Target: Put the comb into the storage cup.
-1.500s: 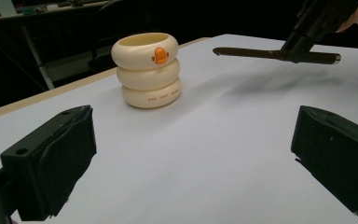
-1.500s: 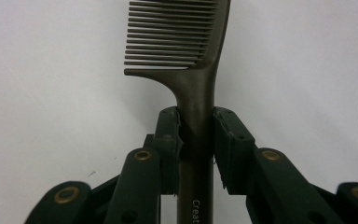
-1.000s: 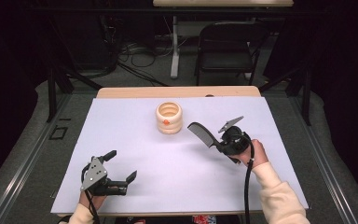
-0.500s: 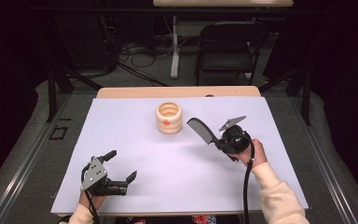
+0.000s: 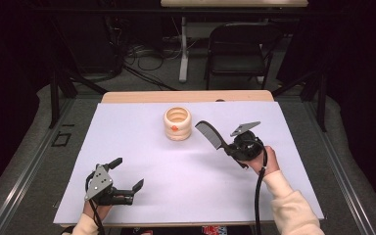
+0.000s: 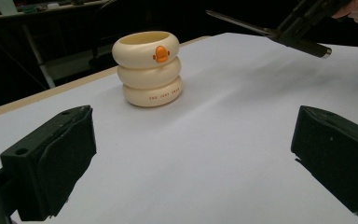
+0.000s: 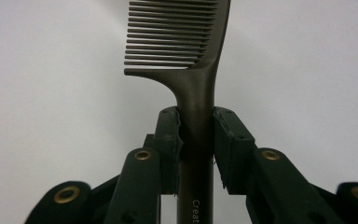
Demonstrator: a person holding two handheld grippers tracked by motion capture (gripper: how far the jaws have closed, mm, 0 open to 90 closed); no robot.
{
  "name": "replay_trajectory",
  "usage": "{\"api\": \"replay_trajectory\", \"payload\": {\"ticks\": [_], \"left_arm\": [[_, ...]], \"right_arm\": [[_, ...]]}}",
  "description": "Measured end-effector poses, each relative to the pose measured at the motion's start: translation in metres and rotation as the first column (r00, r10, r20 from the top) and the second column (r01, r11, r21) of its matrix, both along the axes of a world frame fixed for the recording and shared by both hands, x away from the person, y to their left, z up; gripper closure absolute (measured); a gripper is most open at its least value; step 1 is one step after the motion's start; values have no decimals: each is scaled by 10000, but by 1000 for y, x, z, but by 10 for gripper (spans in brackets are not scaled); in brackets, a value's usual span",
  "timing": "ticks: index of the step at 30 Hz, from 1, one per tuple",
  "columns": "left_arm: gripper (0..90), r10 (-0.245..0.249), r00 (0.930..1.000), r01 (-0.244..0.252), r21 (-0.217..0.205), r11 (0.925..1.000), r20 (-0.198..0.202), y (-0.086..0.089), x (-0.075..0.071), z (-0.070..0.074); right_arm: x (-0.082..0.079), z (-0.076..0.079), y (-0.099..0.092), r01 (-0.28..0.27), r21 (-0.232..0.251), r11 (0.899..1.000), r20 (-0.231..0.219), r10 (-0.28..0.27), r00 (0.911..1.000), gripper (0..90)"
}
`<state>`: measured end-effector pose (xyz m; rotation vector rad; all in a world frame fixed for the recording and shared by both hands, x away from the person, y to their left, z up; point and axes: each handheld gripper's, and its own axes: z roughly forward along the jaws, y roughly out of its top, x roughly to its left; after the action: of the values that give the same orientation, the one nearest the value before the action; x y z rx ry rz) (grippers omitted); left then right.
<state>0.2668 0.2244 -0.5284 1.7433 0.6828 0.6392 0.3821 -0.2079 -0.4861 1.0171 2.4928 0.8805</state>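
A dark comb [image 5: 210,133] is held by its handle in my right gripper [image 5: 230,148], right of the table's middle, its toothed end pointing toward the cup. In the right gripper view the two pads [image 7: 170,140] press on the comb's handle [image 7: 196,121], teeth up. A cream ribbed cup [image 5: 177,123] with an orange duck mark stands upright at the table's far middle; the left gripper view shows the cup [image 6: 148,67] ahead and the comb [image 6: 242,22] hanging at upper right. My left gripper [image 5: 127,176] rests near the front left, jaws wide apart with nothing between them.
A white sheet [image 5: 142,152] covers the wooden table [image 5: 127,97]. Behind the table stand a dark folding chair [image 5: 240,44] and cables on the floor. Black frame rails [image 5: 24,161] run along both sides.
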Motion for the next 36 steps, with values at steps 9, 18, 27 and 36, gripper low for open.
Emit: {"api": "replay_trajectory", "payload": {"ticks": [9,18,27,36], "left_arm": [[0,3,10000,-3,-8,10000,-11,0,0,0],[0,8,10000,-8,-16,10000,-13,0,0,0],[0,9,10000,-9,-16,10000,-12,0,0,0],[0,12,10000,-12,-24,10000,-13,-1,0,0]], "right_arm": [[-1,1,2,70,212,9998,272,-76,9996,725],[-1,3,4,24,490,9988,433,-45,9991,725],[-1,3,7,15,753,9972,609,-61,9981,726],[0,2,8,69,1147,9934,806,-162,9966,726]]}}
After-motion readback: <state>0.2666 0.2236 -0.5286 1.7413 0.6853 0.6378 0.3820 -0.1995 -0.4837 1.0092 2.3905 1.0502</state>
